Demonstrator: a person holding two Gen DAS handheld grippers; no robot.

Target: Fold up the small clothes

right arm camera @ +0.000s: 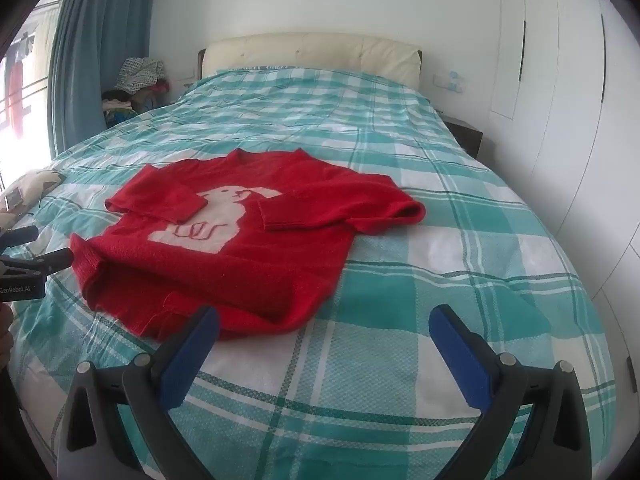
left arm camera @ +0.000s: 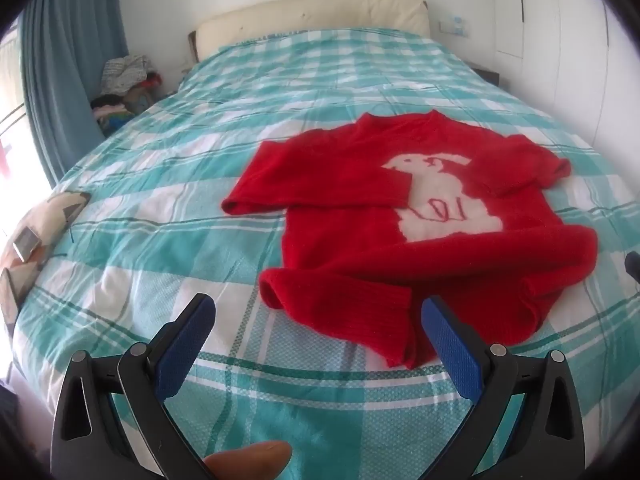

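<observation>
- Small red knitted sweater w/ white animal motif (left arm camera: 432,216) is lying front-up on the teal-and-white checked bedspread (left arm camera: 160,200), collar pointing twd the cream padded headboard (left arm camera: 312,12), hem twd the cameras.
- Both sleeves are lying folded in across the chest; in the right wrist view the two cuffs are ending just beside the white motif, one on each side.
- Hem area is sitting rumpled: in the left wrist view a red flap is lying doubled over along the bottom edge, w/ a rolled corner at its left end.
- Left gripper (left arm camera: 318,332) is hovering over the bedspread at the sweater's hem, jaws standing spread as wide as they go, nothing btwn the blue pads; the right-hand pad is showing in front of the hem corner, contact can't be told.
- A fingertip of the person (left arm camera: 248,458) is showing at the bottom edge of the left wrist view.
- Right gripper (right arm camera: 324,334) is hanging over the bedspread at the sweater's near right corner, also fully spread & holding nothing; its left pad is overlapping the red hem in the view, rest of the gap is showing only checked cloth.
- The left gripper's black tips are also poking in at the left edge of the right wrist view, near the sweater's side.
- Blue-grey curtain (right arm camera: 100,52) is hanging left of the bed, w/ a pile of clothes (right arm camera: 136,84) below it; white wardrobe doors (right arm camera: 560,80) are standing on the right.
</observation>
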